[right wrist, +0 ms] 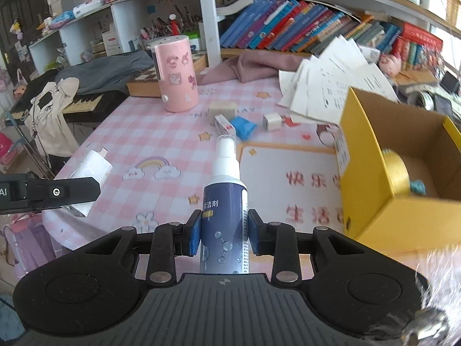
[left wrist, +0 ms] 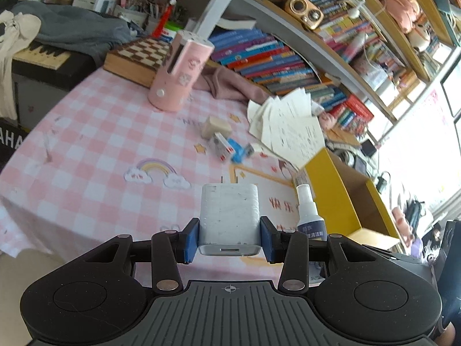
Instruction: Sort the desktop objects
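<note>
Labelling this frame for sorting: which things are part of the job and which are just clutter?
Job:
charger in left gripper
spray bottle in right gripper
yellow box
blue packet
white cube
eraser

Clutter:
pink canister
papers
pink cloth
chessboard
books

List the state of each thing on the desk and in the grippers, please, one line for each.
left gripper: shut on the white charger
white charger: held, prongs forward
right gripper: shut on the spray bottle
spray bottle: held, nozzle forward
yellow box: open, gold tape roll inside
pink canister: upright
papers: fanned out
</note>
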Demonstrator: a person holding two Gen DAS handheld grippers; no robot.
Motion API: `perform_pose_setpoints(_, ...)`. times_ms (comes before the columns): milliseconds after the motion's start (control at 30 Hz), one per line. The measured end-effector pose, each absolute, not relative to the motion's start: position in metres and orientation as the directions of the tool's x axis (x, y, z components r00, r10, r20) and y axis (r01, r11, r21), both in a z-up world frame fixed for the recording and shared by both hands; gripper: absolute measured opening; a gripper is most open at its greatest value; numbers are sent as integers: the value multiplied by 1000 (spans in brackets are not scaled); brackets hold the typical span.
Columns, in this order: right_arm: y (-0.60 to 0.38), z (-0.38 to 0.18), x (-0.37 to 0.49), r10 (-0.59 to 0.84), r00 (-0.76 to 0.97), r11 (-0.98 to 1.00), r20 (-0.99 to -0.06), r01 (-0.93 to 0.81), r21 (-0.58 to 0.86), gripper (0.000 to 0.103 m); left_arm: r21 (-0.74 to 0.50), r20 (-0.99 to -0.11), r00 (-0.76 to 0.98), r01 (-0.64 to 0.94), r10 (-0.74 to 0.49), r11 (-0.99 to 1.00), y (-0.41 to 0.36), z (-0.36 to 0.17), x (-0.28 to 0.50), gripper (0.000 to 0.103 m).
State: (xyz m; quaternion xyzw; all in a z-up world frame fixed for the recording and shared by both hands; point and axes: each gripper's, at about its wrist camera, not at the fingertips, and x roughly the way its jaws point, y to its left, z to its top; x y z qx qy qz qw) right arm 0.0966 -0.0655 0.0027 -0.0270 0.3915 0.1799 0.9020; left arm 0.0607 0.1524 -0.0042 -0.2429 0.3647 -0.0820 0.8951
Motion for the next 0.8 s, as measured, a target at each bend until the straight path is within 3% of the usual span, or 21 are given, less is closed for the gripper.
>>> perform_pose_setpoints(800,-136,7,46,160,682,987,-713,-116,110,30,-483,-616,615,199,-492,853,86,1,70,42)
